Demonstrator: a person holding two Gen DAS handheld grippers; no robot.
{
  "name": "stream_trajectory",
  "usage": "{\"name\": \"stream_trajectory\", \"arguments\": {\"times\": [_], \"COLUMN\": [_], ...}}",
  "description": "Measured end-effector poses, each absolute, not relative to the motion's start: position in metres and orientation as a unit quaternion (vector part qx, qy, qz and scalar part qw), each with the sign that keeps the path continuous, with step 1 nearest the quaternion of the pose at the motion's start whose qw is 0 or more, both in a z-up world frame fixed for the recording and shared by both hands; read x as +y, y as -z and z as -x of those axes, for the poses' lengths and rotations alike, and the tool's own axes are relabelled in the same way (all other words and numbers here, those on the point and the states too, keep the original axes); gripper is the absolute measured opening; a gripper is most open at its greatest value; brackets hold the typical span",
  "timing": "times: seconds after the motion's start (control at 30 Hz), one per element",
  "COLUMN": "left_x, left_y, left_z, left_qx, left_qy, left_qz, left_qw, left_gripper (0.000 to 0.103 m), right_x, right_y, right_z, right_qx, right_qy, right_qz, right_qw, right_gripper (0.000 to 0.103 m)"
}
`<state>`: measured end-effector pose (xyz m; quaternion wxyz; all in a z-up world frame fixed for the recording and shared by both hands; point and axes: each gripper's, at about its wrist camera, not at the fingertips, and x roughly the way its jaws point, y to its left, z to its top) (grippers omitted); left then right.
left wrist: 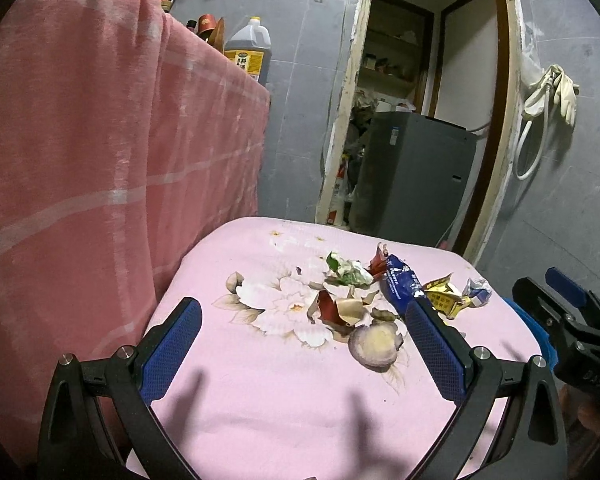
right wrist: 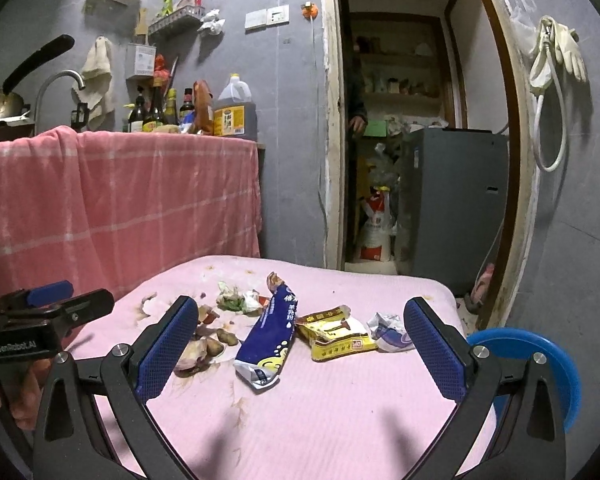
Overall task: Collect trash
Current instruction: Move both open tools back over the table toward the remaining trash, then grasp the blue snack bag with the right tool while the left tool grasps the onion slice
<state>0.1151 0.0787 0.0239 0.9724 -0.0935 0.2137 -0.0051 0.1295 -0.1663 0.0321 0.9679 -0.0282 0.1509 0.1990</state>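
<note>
Trash lay scattered on the cloth-covered table (right wrist: 340,420): a long packet (right wrist: 269,340) in the middle, a flat packet (right wrist: 334,338) just right of it, a crumpled wrapper (right wrist: 388,330) farther right, peel scraps (right wrist: 204,350) left. Bin (right wrist: 540,356) sat beyond the table's right edge. Doorway (right wrist: 400,140) stood behind.

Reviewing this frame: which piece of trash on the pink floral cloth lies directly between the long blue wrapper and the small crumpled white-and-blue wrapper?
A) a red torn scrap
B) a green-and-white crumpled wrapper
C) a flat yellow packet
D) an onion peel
C: in the right wrist view the flat yellow packet sits between the long blue wrapper and the small crumpled white-and-blue wrapper on the pink floral cloth.
</note>
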Motion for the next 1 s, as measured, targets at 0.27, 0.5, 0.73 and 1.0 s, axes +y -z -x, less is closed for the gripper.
{"name": "stream_trajectory", "arguments": {"times": [0.27, 0.5, 0.73, 1.0], "left_x": [0.074, 0.063, 0.054, 0.056], "left_y": [-0.019, -0.008, 0.003, 0.009], "left_z": [-0.13, -0.147, -0.163, -0.176], "left_qx": [0.246, 0.297, 0.345, 0.375], "left_qy": [0.033, 0.081, 0.121, 0.14], "left_qz": [0.091, 0.09, 0.097, 0.115], "left_qw": [0.964, 0.947, 0.926, 0.909], "left_gripper": [0.099, 0.071, 0.053, 0.052], "right_x": [-0.163, -0.155, -0.147, -0.145], "right_y": [-0.024, -0.013, 0.001, 0.012], "right_z": [-0.156, -0.17, -0.184, -0.2], "right_qx": [0.215, 0.267, 0.313, 0.349], "right_qy": [-0.234, -0.258, -0.274, -0.282], "right_qz": [0.021, 0.04, 0.058, 0.06], "right_qw": [0.948, 0.927, 0.907, 0.892], "right_gripper": [0.079, 0.058, 0.048, 0.042]}}
